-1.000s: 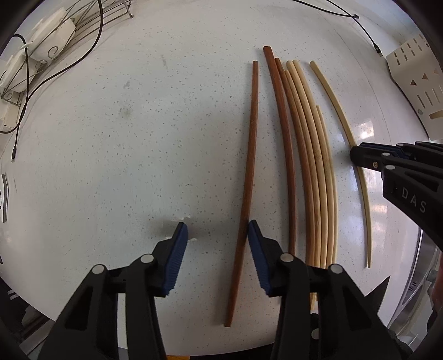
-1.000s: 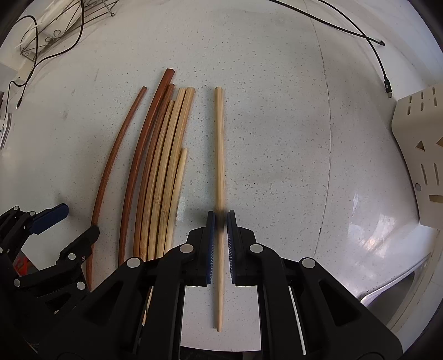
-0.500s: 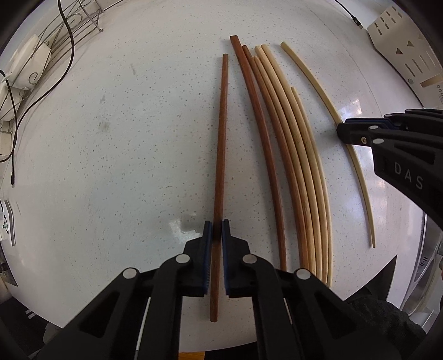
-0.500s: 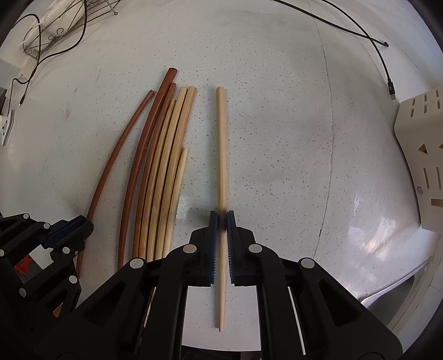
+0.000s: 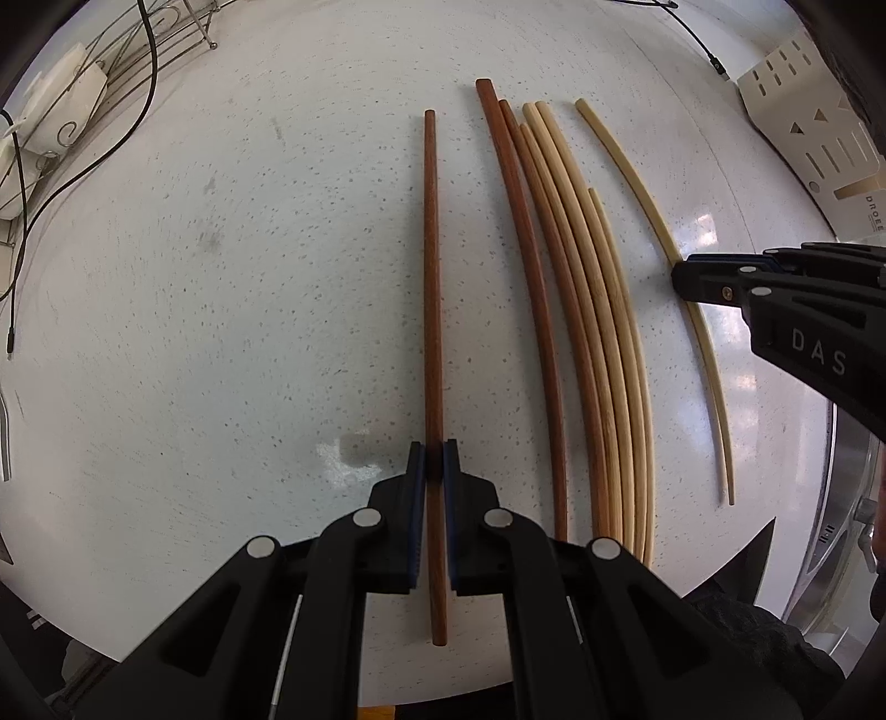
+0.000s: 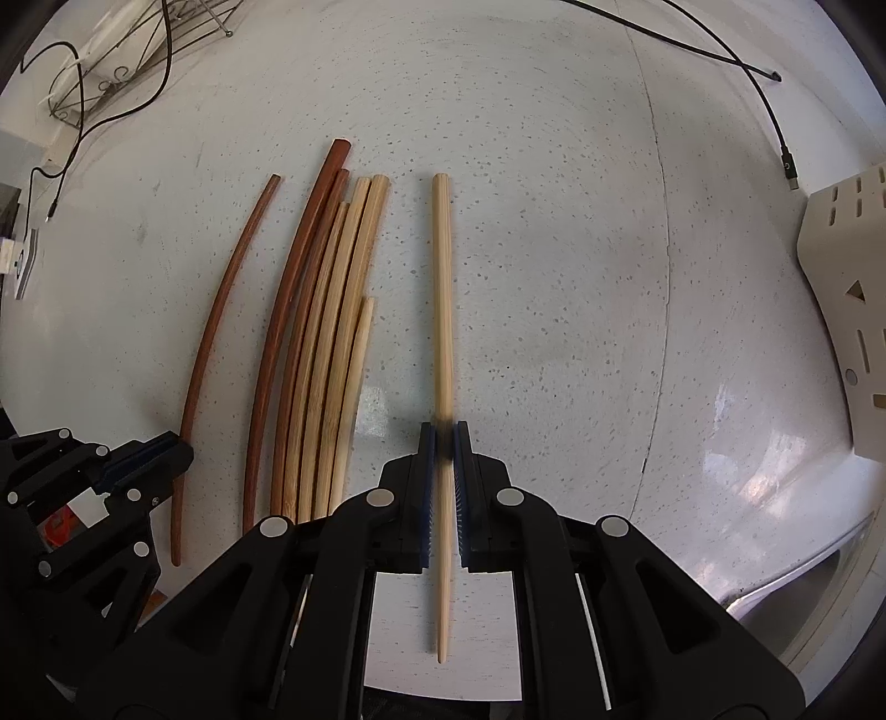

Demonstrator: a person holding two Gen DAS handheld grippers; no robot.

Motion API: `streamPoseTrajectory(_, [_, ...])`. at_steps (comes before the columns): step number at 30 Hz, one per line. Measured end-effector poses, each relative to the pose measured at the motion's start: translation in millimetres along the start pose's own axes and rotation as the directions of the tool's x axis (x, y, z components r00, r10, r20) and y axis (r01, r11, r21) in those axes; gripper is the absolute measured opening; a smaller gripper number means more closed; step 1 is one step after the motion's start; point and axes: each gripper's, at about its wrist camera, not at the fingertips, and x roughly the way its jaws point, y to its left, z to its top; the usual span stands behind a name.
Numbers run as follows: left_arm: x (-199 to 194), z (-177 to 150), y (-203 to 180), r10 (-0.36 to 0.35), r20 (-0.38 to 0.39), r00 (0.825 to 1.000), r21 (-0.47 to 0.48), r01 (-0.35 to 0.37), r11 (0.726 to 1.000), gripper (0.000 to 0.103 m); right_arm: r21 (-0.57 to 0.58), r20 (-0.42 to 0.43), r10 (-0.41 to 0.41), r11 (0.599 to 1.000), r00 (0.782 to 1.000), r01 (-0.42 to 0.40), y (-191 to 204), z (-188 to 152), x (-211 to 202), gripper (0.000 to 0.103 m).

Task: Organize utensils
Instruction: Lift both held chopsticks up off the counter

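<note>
A speckled white countertop (image 5: 221, 332) is seen from above in both wrist views. In the left wrist view, the left gripper (image 5: 434, 459) is found clamped on a dark brown chopstick (image 5: 432, 277), its blue pads pressed against both sides near the stick's lower third. This stick is set apart to the left of a bundle of chopsticks (image 5: 576, 332), in which two dark sticks and several pale ones lie side by side, touching. The right gripper (image 5: 684, 277) is seen here only from the side, so the closure of its jaws cannot be judged from this view.

In the right wrist view, the right gripper (image 6: 443, 437) is shown closed on a pale chopstick (image 6: 441, 288), which is held to the right of the same bundle (image 6: 326, 343). The left gripper (image 6: 177, 448) appears at the lower left, again side-on, over the dark stick (image 6: 221, 310).

A perforated cream holder (image 5: 814, 138) is recorded at the right edge of both views. A wire rack (image 5: 138, 50) with white items is noted at the upper left. A black cable with a plug (image 6: 775, 127) is fully visible only in the right wrist view; a curved metal rim (image 5: 841, 498) at the counter's edge is clearer in the left.
</note>
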Motion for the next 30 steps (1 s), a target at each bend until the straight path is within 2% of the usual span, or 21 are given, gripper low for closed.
streamPoseTrajectory(10, [-17,-5,11,-0.011,0.060,0.998,-0.007,0.011,1.000,0.006,0.026,0.041,0.027,0.999,0.999,-0.028,-3,-3,-19,0.006])
streamPoseTrajectory(18, [-46,0,12,-0.037,0.142,0.989,-0.002,0.038,0.999,0.006,0.125,0.144,0.026,0.991,0.989,-0.044,-31,-10,-59,0.006])
streamPoseTrajectory(23, [-79,-1,7,-0.095,0.259,0.961,0.036,0.089,0.995,0.006,0.175,0.231,0.033,0.982,0.972,-0.075,-54,-18,-92,0.006])
streamPoseTrajectory(27, [-102,10,-1,-0.129,0.367,0.921,0.067,0.112,0.991,0.006,0.220,0.315,0.019,0.971,0.949,-0.092,-76,-29,-117,0.006])
streamPoseTrajectory(30, [-112,23,-13,-0.158,0.414,0.897,0.088,0.133,0.987,0.006,0.247,0.380,0.000,0.964,0.925,-0.102,-88,-40,-137,0.006])
